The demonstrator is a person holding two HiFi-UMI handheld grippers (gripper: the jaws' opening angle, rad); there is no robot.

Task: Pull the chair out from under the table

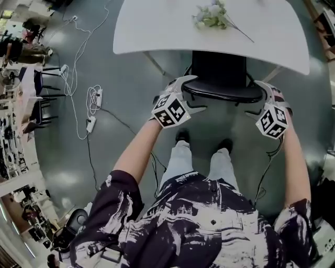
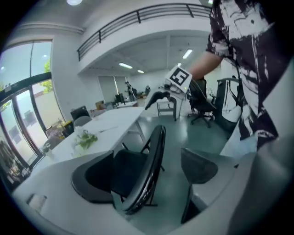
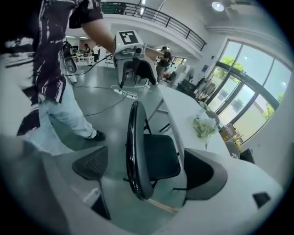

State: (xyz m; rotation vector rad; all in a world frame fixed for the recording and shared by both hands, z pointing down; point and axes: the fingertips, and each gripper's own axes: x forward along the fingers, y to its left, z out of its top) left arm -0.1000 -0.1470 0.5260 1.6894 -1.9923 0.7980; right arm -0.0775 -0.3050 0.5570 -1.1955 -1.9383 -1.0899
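A black chair (image 1: 220,70) stands tucked under the white table (image 1: 152,29), its curved backrest (image 1: 222,94) toward me. My left gripper (image 1: 191,94) is at the backrest's left end, with its jaws open on either side of the rim. In the left gripper view the backrest (image 2: 149,160) runs between the two pads (image 2: 92,181) with a gap on each side. My right gripper (image 1: 259,98) is at the backrest's right end, also open. In the right gripper view the backrest (image 3: 135,151) stands between the spread pads (image 3: 206,174), untouched.
A sprig of flowers (image 1: 212,14) lies on the table's far part. White cables and power strips (image 1: 91,107) trail over the grey floor at left, near other chairs (image 1: 44,86). My feet (image 1: 183,137) stand just behind the chair.
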